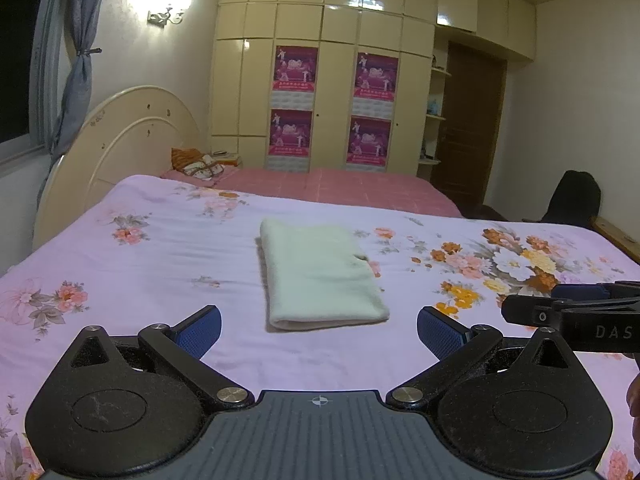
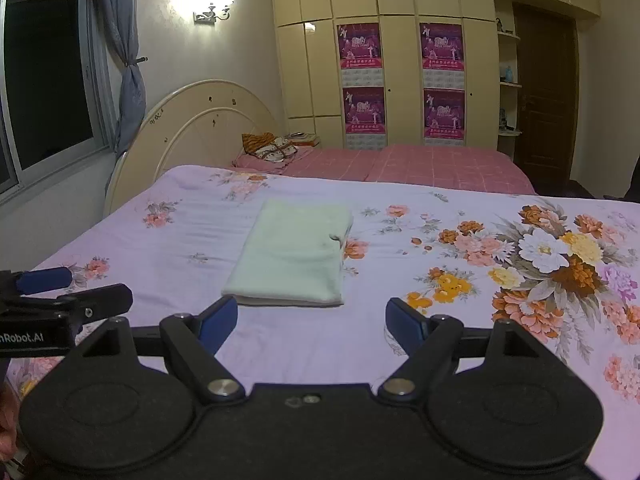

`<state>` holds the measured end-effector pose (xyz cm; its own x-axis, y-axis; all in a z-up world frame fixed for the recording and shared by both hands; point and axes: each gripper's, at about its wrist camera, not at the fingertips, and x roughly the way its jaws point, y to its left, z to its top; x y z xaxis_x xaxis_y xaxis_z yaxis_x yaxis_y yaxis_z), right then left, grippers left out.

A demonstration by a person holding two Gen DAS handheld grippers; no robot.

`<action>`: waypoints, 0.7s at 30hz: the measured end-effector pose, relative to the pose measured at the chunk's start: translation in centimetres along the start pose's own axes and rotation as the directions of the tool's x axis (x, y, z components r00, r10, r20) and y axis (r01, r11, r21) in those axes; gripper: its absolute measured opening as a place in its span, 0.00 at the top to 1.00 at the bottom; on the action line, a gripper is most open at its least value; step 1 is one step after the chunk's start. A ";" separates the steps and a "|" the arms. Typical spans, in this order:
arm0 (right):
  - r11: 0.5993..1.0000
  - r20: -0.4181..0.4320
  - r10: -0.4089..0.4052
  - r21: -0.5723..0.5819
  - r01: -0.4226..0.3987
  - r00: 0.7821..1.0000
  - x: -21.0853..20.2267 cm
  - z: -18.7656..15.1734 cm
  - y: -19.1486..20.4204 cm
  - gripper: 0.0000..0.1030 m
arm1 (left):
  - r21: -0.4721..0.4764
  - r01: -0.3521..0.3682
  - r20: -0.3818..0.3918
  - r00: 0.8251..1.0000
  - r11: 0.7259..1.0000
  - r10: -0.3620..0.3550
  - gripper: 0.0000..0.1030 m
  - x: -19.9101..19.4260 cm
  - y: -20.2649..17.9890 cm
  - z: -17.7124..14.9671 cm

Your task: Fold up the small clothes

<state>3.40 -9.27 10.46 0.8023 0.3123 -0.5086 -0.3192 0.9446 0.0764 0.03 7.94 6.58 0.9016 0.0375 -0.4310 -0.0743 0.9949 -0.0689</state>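
Where text is legible: "DAS" in pale letters on the black body of the right tongs (image 1: pixel 568 308) as seen from the left camera, and "nRobot.AI" on the black body of the left tongs (image 2: pixel 64 292) as seen from the right camera, cut off by the frame edge. Four magenta posters (image 2: pixel 360 46) on the cream wardrobe (image 1: pixel 256 80) carry print, too small to read.

Left tongs (image 1: pixel 318 328): jaws spread wide, blue pads well apart, nothing between them, touching nothing. They hover over the bed just short of the towel's near edge.

Right tongs (image 2: pixel 312 322): same, jaws wide, blue pads apart, holding nothing, just short of the towel's near edge. In the left camera's side view of them, the gap cannot be judged.

Folded pale green towel (image 1: pixel 320 276) lies flat on the lilac floral bedsheet (image 1: pixel 140 280), mid-bed, a neat rectangle with layered edges showing at the near end and a small tab sticking out on its right side. From the right camera the towel (image 2: pixel 294 256) sits ahead and slightly left of centre.

Beyond: pink checked sheet (image 2: pixel 420 164), a small pile of patterned cloth (image 2: pixel 268 148) by the rounded headboard (image 1: pixel 132 136), lit wall lamp (image 1: pixel 166 16), tied blue curtain (image 2: pixel 128 60), dark wooden door (image 2: pixel 544 92).
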 end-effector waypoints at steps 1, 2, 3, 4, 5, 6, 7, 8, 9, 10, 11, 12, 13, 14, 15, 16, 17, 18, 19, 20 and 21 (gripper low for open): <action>1.000 -0.001 0.001 0.001 -0.001 1.000 0.1 0.1 0.0 0.22 | 0.001 0.000 0.001 1.000 1.000 0.000 0.00 0.0 0.0 0.0; 1.000 -0.001 0.000 0.002 0.000 1.000 0.1 0.1 0.0 0.22 | 0.002 -0.001 0.002 1.000 1.000 0.001 0.00 0.1 -0.1 0.0; 1.000 -0.001 -0.002 0.002 0.002 1.000 0.1 0.1 0.0 0.22 | 0.002 -0.001 0.002 1.000 1.000 0.001 0.00 0.1 -0.2 0.0; 1.000 -0.002 -0.003 0.002 0.003 1.000 0.2 0.2 -0.2 0.22 | 0.003 0.000 0.001 1.000 1.000 0.000 0.00 0.1 -0.2 0.0; 1.000 -0.003 -0.002 0.004 0.002 1.000 0.2 0.2 -0.2 0.22 | 0.002 0.001 0.001 1.000 1.000 -0.001 0.00 0.1 -0.3 0.1; 1.000 -0.004 -0.002 0.005 0.002 1.000 0.2 0.2 -0.2 0.22 | 0.003 0.001 0.001 1.000 1.000 -0.001 0.00 0.1 -0.3 0.1; 1.000 -0.005 -0.002 0.005 0.002 1.000 0.2 0.2 -0.3 0.22 | 0.003 0.001 0.000 1.000 1.000 -0.001 0.00 0.1 -0.3 0.1; 1.000 -0.005 -0.001 0.005 0.001 1.000 0.2 0.2 -0.4 0.22 | 0.004 0.001 -0.001 1.000 1.000 -0.001 0.00 0.1 -0.4 0.0; 1.000 -0.006 -0.001 0.006 0.001 1.000 0.2 0.2 -0.4 0.22 | 0.006 0.001 -0.001 1.000 1.000 -0.001 0.00 0.1 -0.4 0.0; 1.000 -0.007 0.000 0.006 0.000 1.000 0.3 0.2 -0.5 0.22 | 0.007 0.000 -0.002 1.000 1.000 0.000 0.00 0.1 -0.5 0.0; 1.000 -0.007 0.001 0.008 -0.001 1.000 0.3 0.2 -0.6 0.22 | 0.008 -0.001 -0.003 1.000 1.000 0.001 0.00 0.1 -0.4 0.0; 1.000 -0.007 0.002 0.008 -0.001 1.000 0.3 0.2 -0.6 0.22 | 0.008 -0.001 -0.004 1.000 1.000 0.001 0.00 0.1 -0.4 0.0; 1.000 -0.007 0.000 0.007 0.000 1.000 0.3 0.2 -0.6 0.22 | 0.009 -0.002 -0.004 1.000 1.000 0.002 0.00 0.1 -0.4 0.0; 1.000 -0.007 0.000 0.008 0.000 1.000 0.3 0.2 -0.6 0.22 | 0.010 -0.002 -0.005 1.000 1.000 0.002 0.00 0.1 -0.4 0.0; 1.000 -0.007 0.001 0.008 -0.001 1.000 0.3 0.2 -0.6 0.22 | 0.011 -0.002 -0.006 1.000 1.000 0.002 0.00 0.1 -0.4 0.0; 1.000 -0.006 0.002 0.009 -0.002 1.000 0.3 0.2 -0.6 0.22 | 0.013 -0.003 -0.006 1.000 1.000 0.003 0.00 0.1 -0.4 0.1; 1.000 -0.005 0.001 0.008 -0.001 1.000 0.3 0.2 -0.6 0.22 | 0.012 -0.002 -0.005 1.000 1.000 0.002 0.00 0.1 -0.4 0.1; 1.000 -0.005 0.000 0.007 0.000 1.000 0.3 0.2 -0.6 0.22 | 0.013 -0.001 -0.005 1.000 1.000 0.001 0.00 0.1 -0.4 0.1; 1.000 -0.005 0.000 0.006 0.000 1.000 0.3 0.2 -0.6 0.22 | 0.013 -0.001 -0.004 1.000 1.000 0.001 0.00 0.2 -0.4 0.1; 1.000 -0.004 0.000 0.006 0.000 1.000 0.3 0.2 -0.6 0.22 | 0.014 -0.001 -0.003 1.000 1.000 0.001 0.00 0.2 -0.4 0.1; 1.000 -0.004 0.000 0.006 0.000 1.000 0.3 0.2 -0.7 0.22 | 0.015 0.000 -0.003 1.000 1.000 0.000 0.00 0.1 -0.4 0.1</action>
<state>3.94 -9.78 10.42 0.8002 0.3118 -0.5123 -0.3163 0.9452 0.0813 0.24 7.54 6.66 0.9001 0.0375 -0.4340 -0.0683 0.9961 -0.0555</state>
